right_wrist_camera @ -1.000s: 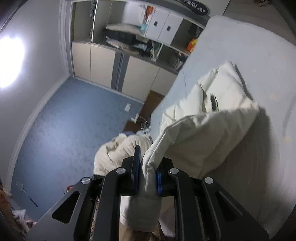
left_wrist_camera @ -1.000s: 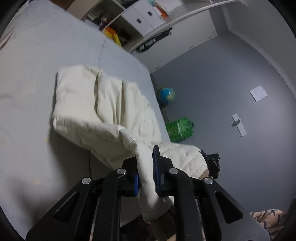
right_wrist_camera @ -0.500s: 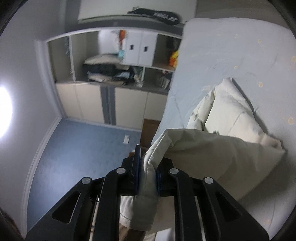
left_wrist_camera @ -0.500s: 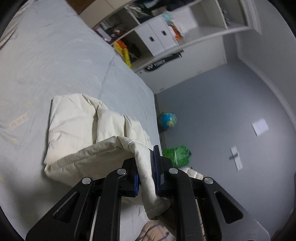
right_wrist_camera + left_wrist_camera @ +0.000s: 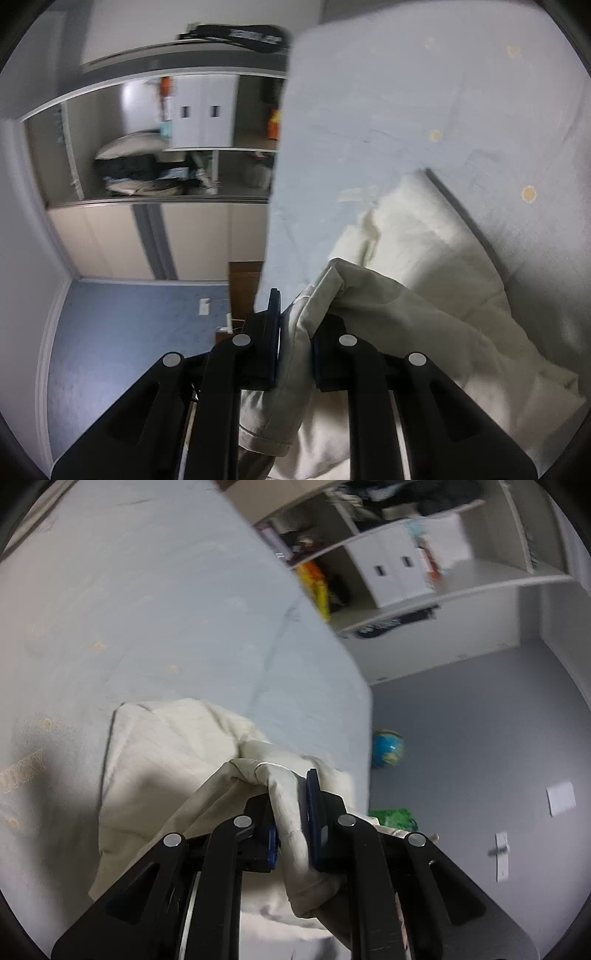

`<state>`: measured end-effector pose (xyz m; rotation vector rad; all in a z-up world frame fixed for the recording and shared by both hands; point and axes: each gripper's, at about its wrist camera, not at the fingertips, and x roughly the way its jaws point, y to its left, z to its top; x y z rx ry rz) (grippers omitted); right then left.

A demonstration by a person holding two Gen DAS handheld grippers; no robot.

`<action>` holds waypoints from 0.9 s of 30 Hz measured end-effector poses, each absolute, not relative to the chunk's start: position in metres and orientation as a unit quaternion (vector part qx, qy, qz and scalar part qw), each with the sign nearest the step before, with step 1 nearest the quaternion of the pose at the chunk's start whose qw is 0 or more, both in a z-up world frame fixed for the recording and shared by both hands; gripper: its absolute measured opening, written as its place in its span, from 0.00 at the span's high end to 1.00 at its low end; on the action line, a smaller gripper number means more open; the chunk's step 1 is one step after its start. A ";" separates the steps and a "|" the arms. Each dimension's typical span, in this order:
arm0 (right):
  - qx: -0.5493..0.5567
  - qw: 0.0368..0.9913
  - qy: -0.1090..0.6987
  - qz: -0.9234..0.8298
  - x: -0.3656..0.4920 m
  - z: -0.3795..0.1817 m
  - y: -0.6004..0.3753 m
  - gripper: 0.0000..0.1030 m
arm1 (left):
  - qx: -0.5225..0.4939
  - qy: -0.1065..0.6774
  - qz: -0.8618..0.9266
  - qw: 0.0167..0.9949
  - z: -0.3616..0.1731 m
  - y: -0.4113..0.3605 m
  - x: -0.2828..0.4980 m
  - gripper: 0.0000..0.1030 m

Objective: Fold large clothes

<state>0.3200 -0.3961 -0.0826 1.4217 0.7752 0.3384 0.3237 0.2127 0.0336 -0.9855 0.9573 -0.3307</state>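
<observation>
1. The left hand-held gripper (image 5: 291,812) is clamped on a bunched edge of the cream garment (image 5: 166,746), cloth filling the gap between its fingers.
2. The right hand-held gripper (image 5: 295,332) likewise pinches a fold of the same garment (image 5: 424,258).
3. The lifted fold hangs over the rest of the garment, which lies on the pale blue bed (image 5: 147,590).
4. Beyond the bed stand open shelves (image 5: 406,565); a globe (image 5: 387,748) sits on the floor.
</observation>
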 end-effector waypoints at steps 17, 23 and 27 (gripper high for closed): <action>0.682 0.623 0.358 0.137 0.329 -0.094 -0.411 0.41 | -0.492 0.411 -0.137 0.755 0.040 0.234 0.322 0.17; 0.662 0.671 0.294 0.159 0.316 -0.034 -0.410 0.27 | -0.411 0.385 -0.155 0.812 0.098 0.203 0.299 0.17; 0.600 0.722 0.294 0.180 0.315 0.008 -0.391 0.27 | -0.283 0.394 -0.155 0.861 0.126 0.142 0.290 0.16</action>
